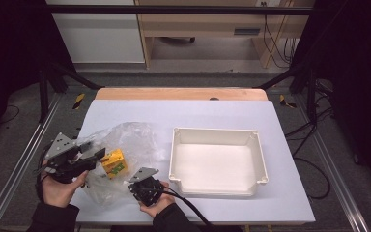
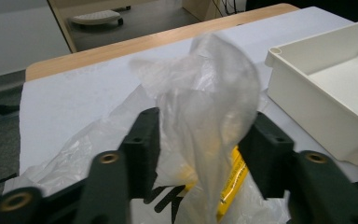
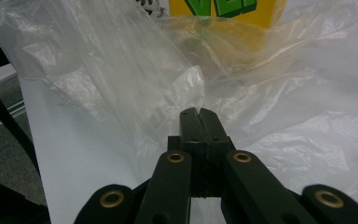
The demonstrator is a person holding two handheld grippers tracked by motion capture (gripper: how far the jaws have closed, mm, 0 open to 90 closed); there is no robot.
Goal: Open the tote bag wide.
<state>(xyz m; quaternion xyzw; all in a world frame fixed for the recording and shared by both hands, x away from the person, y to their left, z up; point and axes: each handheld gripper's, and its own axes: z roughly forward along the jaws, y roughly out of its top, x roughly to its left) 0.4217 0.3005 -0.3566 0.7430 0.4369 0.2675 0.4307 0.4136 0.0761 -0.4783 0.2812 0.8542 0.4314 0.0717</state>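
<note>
Plastic bag (image 1: 121, 145) lies crumpled at about eight o'clock on the worktop (image 1: 290, 193), well left of the white tub (image 1: 217, 162), with a yellow box (image 1: 113, 162) inside it. Right tool (image 1: 147, 189), at six o'clock, has its jaws pressed together on the bag's near edge, pinning it. Left tool (image 1: 89, 157), at nine o'clock, stands half apart around a raised fold of film. To free the box, grip only film and lift gently.
</note>
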